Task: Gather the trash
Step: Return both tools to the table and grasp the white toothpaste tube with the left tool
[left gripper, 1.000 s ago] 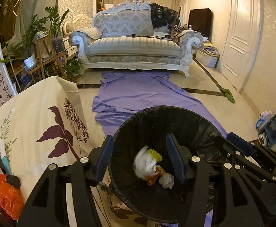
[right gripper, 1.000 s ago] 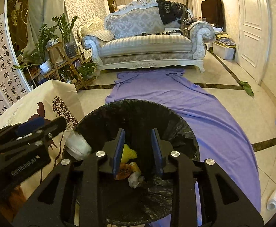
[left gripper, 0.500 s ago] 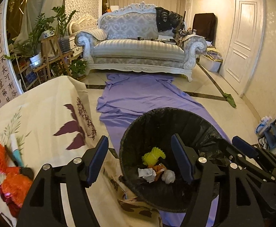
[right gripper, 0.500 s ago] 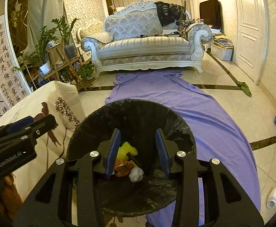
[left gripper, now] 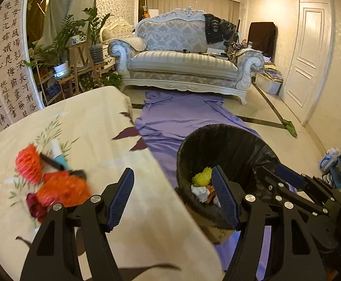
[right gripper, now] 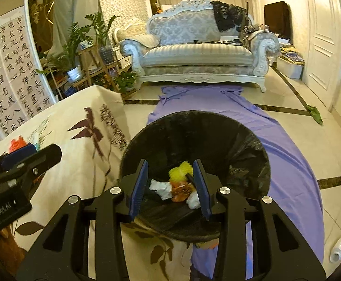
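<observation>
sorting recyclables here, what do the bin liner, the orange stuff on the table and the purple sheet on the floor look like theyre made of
Bin liner: thin black plastic film, from its crinkled, faintly glossy folds.
Orange stuff: probably plastic mesh netting; a ribbed, open texture shows, though it is blurred.
Purple sheet: woven fabric, matte, lying in soft wrinkles.

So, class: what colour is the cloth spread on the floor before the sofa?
Purple cloth, clearest in the right wrist view.
</observation>
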The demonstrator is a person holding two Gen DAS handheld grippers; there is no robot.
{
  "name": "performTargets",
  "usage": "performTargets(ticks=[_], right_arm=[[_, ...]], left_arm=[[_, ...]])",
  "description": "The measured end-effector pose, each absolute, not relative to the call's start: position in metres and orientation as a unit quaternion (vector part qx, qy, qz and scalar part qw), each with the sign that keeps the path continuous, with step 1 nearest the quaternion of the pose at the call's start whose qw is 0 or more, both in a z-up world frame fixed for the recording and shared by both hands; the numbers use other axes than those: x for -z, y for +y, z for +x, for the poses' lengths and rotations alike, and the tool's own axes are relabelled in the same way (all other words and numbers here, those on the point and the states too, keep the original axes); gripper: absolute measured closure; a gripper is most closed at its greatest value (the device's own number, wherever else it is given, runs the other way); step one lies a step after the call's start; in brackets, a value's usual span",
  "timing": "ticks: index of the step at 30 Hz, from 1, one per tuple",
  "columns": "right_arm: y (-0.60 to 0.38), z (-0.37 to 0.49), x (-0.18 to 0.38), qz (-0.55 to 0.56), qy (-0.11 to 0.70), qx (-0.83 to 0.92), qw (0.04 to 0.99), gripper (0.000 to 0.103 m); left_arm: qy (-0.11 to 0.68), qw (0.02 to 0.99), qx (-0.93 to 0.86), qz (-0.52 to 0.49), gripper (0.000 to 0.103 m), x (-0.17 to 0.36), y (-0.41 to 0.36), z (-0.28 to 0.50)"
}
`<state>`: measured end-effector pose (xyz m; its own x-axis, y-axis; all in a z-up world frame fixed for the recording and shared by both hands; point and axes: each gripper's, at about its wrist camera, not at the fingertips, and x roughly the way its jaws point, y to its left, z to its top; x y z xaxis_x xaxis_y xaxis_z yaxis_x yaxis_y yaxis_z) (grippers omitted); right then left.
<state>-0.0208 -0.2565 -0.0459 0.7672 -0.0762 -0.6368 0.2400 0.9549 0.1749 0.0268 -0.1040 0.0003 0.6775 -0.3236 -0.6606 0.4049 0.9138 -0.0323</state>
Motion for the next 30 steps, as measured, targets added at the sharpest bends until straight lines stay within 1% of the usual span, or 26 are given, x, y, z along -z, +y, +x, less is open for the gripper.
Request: performTargets(ticks=[7, 17, 22, 30], right_arm=[[-0.228, -0.028, 0.037, 0.108, 0.327, 0.063, 0.937, 0.064], [-0.179, -0.025, 0.028, 0.083, 0.324, 0.019, 0.942, 0.064], [-0.155, -0.022, 0.027, 0.071, 0.329, -0.008, 0.941, 0.064], [-0.125, -0.02, 0.029, 0.056, 0.337, -0.042, 0.939, 0.064]], left_arm=[[0.346, 0.922, 0.168, 0.048, 0.036, 0.0, -0.067, 0.015], [0.354, 0.93, 0.092, 0.026, 0.036, 0.009, 0.008, 0.002], [0.371, 0.926, 0.057, 0.025, 0.036, 0.022, 0.037, -0.003], [0.427, 0.903, 0.034, 0.017, 0.037, 0.048, 0.062, -0.002]])
